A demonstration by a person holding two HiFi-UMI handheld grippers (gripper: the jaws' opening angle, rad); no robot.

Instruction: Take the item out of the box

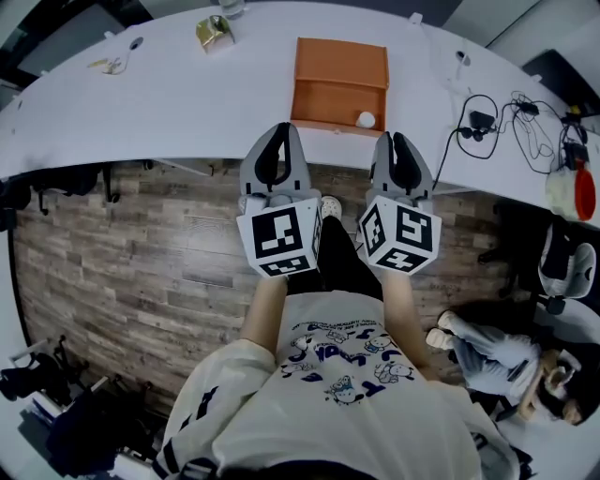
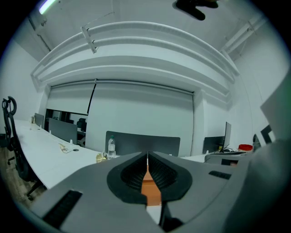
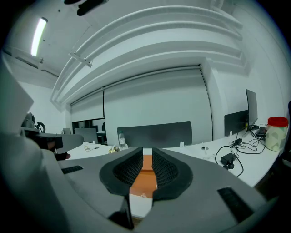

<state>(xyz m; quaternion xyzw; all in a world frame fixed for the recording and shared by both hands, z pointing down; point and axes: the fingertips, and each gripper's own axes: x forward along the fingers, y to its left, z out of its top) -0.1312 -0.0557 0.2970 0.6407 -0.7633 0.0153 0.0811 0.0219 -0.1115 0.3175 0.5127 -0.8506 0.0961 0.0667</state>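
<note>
An open orange box (image 1: 339, 84) stands on the white table (image 1: 169, 103), its lid folded back. A small white item (image 1: 366, 119) lies in the box's front right corner. Both grippers hover side by side just short of the table's near edge, pointing at the box. My left gripper (image 1: 284, 127) is before the box's left front corner, shut with nothing in it. My right gripper (image 1: 399, 137) is a little right of the white item, also shut and holding nothing. In the left gripper view the box (image 2: 151, 191) shows through the gap behind the closed tips (image 2: 147, 157). The right gripper view shows the box (image 3: 144, 175) beyond the tips (image 3: 147, 152).
A crumpled gold object (image 1: 214, 32) and a bottle (image 1: 230, 7) sit at the table's far side. Black cables with an adapter (image 1: 483, 120) lie to the right. A red-lidded jar (image 1: 579, 192) stands further right. Another person (image 1: 497, 361) sits at the lower right.
</note>
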